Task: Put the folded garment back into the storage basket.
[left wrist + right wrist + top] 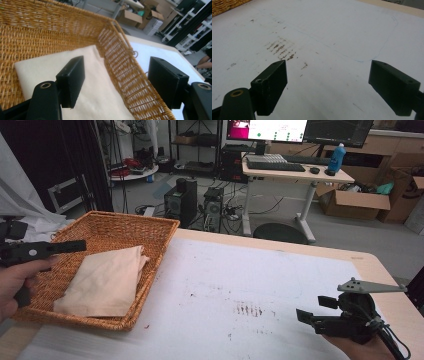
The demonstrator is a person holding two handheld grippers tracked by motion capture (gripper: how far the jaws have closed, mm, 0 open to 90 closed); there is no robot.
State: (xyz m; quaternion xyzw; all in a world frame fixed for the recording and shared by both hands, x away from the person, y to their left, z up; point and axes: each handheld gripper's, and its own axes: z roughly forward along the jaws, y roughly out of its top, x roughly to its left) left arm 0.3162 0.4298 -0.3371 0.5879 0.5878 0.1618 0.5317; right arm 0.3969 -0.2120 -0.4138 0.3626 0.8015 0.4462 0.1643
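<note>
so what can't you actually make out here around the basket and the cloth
- Basket floor under the folded cloth: covered by the cloth in the high view and the left gripper view.
- Basket's left side: in the high view, hidden behind the left gripper and hand.
- How many layers the cloth has: the fold edges are too blurred in the high view.
- Right gripper: its hand is cut off by the bottom edge of the high view.

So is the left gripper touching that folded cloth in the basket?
Apart. In the left gripper view the left gripper stands open above the cloth, straddling the basket wall, nothing pinched.
</note>
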